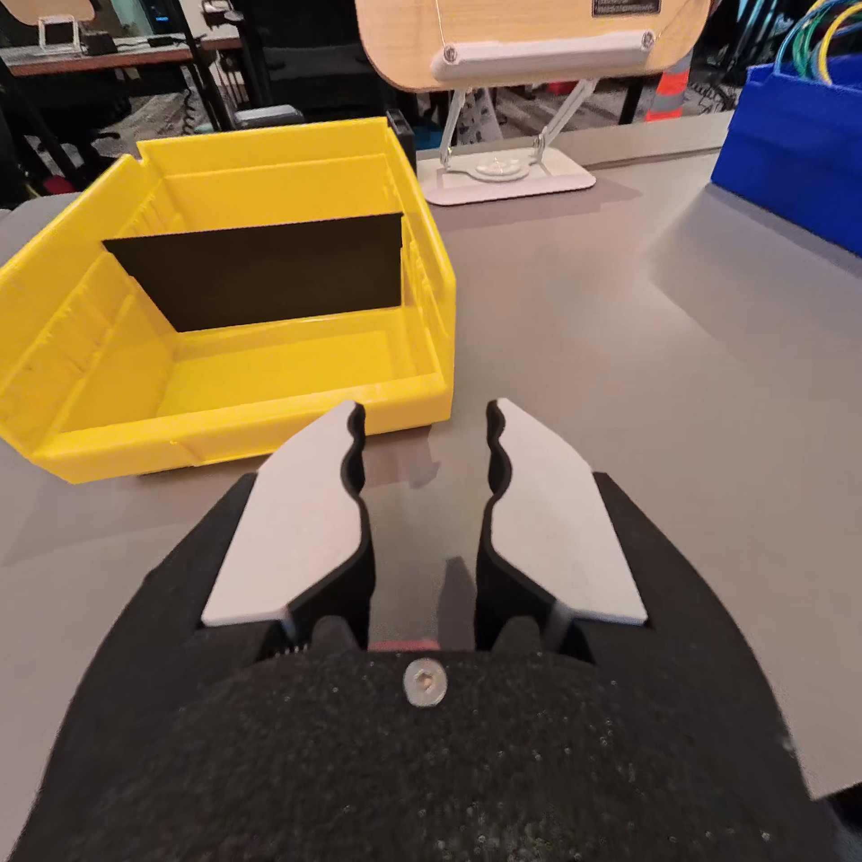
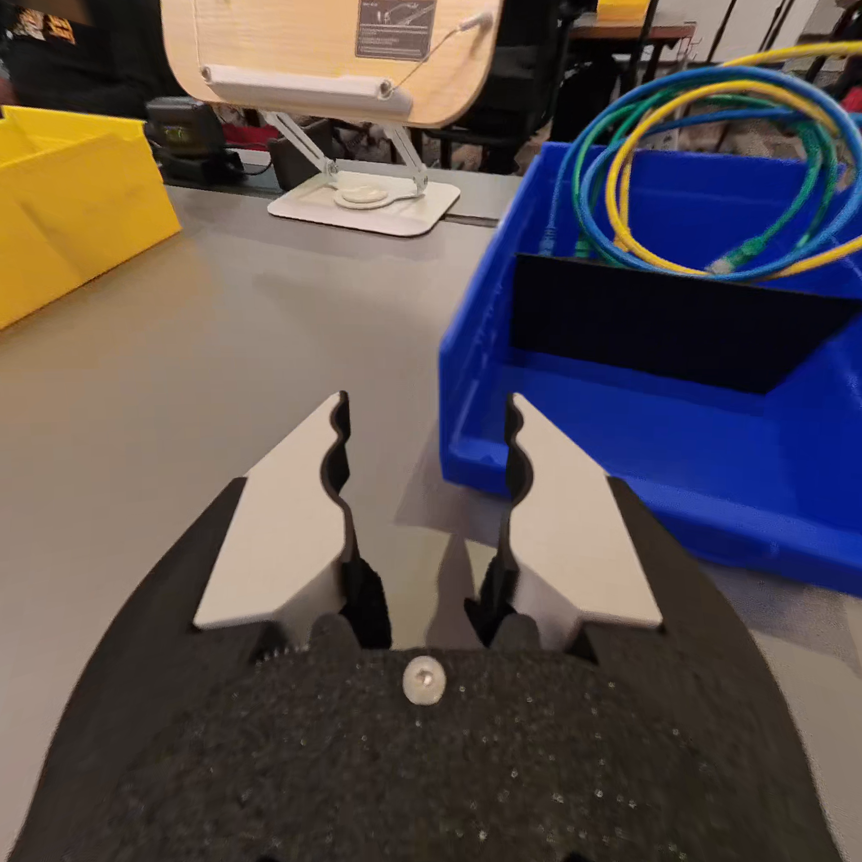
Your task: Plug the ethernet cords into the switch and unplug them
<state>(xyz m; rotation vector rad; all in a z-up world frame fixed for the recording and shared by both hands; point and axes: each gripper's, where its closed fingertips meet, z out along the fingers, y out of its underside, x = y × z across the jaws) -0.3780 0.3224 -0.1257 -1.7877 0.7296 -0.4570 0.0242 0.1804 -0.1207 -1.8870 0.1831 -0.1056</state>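
Coiled ethernet cords (image 2: 699, 154), blue, yellow and green, lie in the back part of a blue bin (image 2: 653, 448), behind its black divider (image 2: 662, 331); a green plug end (image 2: 741, 259) rests on the divider's top. The cords also show in the left wrist view (image 1: 821, 42) at the far right. No switch is in view. My right gripper (image 2: 427, 406) is open and empty, just above the grey table at the blue bin's near left corner. My left gripper (image 1: 425, 415) is open and empty, at the near right corner of a yellow bin (image 1: 410, 401).
The yellow bin holds only a black divider (image 1: 261, 270); it shows at the left in the right wrist view (image 2: 70, 219). A wooden board on a white stand (image 1: 508, 179) is at the table's back (image 2: 364, 205). Grey table surface (image 1: 629, 373) lies between the bins.
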